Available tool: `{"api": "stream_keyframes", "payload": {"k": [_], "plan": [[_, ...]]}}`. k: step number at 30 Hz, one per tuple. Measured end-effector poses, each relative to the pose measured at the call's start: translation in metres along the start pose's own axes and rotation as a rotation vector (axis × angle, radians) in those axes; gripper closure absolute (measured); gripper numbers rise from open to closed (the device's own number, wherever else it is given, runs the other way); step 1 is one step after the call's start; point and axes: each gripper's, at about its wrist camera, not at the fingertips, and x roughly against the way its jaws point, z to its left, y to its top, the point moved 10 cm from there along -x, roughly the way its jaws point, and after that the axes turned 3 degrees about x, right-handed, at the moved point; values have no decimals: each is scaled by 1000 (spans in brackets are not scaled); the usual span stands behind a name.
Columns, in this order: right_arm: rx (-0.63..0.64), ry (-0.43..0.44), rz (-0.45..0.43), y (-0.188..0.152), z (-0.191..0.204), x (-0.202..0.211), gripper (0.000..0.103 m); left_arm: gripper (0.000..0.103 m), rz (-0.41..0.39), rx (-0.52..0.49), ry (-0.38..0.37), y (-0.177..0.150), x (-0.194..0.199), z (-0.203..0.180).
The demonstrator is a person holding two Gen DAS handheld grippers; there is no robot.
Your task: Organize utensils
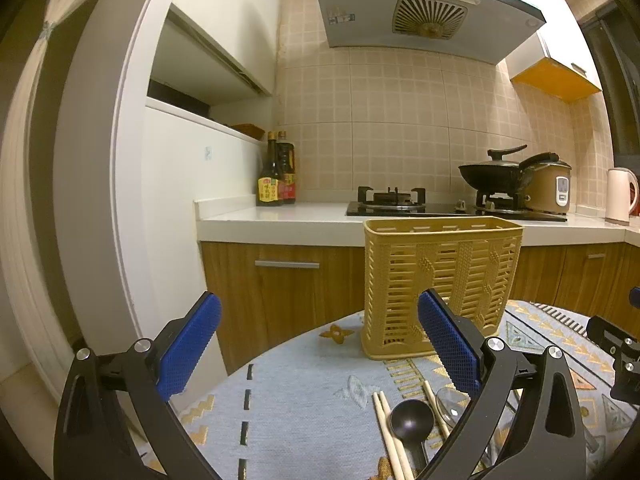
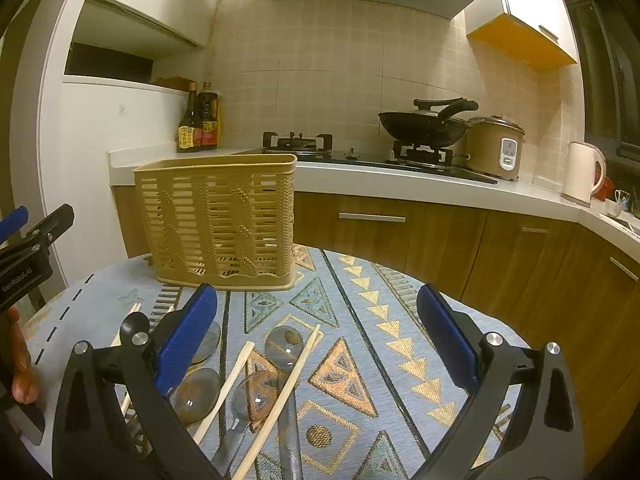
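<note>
A tan slotted utensil basket [image 1: 440,284] stands upright on the patterned tablecloth; it also shows in the right wrist view [image 2: 218,220]. Near me lie wooden chopsticks [image 1: 390,432], a black spoon [image 1: 412,420] and a clear spoon [image 1: 450,404]. In the right wrist view, chopsticks [image 2: 280,396], several clear spoons [image 2: 284,344] and the black spoon [image 2: 134,326] lie flat before the basket. My left gripper [image 1: 318,344] is open and empty, above the table's left edge. My right gripper [image 2: 316,344] is open and empty, above the spoons and chopsticks.
The round table [image 2: 400,320] has a blue patterned cloth. Behind it is a kitchen counter [image 1: 280,220] with sauce bottles [image 1: 276,172], a gas hob [image 1: 392,200], a wok [image 2: 424,124], a rice cooker [image 2: 496,148] and a kettle [image 2: 582,172]. The other gripper shows at the left in the right wrist view [image 2: 28,248].
</note>
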Motion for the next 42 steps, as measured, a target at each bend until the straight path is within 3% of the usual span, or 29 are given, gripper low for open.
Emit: {"api": "stream_keyframes", "payload": {"k": [42], "plan": [[-10, 11, 10, -3, 0, -4, 8, 7, 23, 8, -9, -5, -5, 1]]}}
